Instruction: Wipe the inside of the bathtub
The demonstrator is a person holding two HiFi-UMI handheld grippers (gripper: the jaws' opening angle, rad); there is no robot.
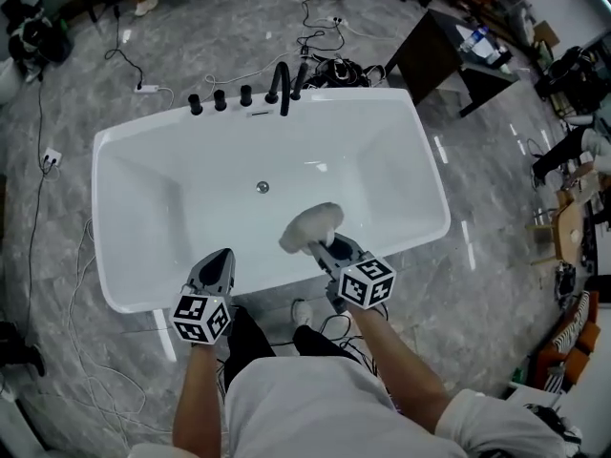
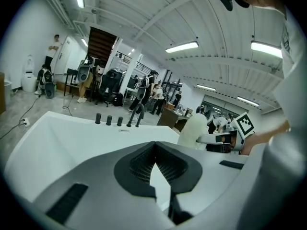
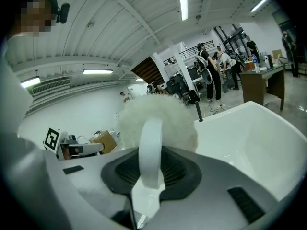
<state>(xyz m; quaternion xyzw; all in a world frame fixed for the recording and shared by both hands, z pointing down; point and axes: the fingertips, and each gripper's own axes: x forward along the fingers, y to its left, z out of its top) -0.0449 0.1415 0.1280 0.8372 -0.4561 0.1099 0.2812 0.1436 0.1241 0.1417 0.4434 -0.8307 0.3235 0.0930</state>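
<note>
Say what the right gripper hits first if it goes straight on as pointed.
The right gripper carries a fluffy pad that leads, heading across the bathtub toward the drain. Nothing stands between; likely the tub's inner surface first, but tilt and depth are unclear.

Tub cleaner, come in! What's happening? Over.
Right hand-held gripper shut on fluffy pad, over near side of bathtub. Left hand-held gripper shut, empty. Nothing in the way.

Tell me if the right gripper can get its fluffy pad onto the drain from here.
Probably yes: the right gripper holds the pad over the open tub, with only bare tub floor between it and the drain.
</note>
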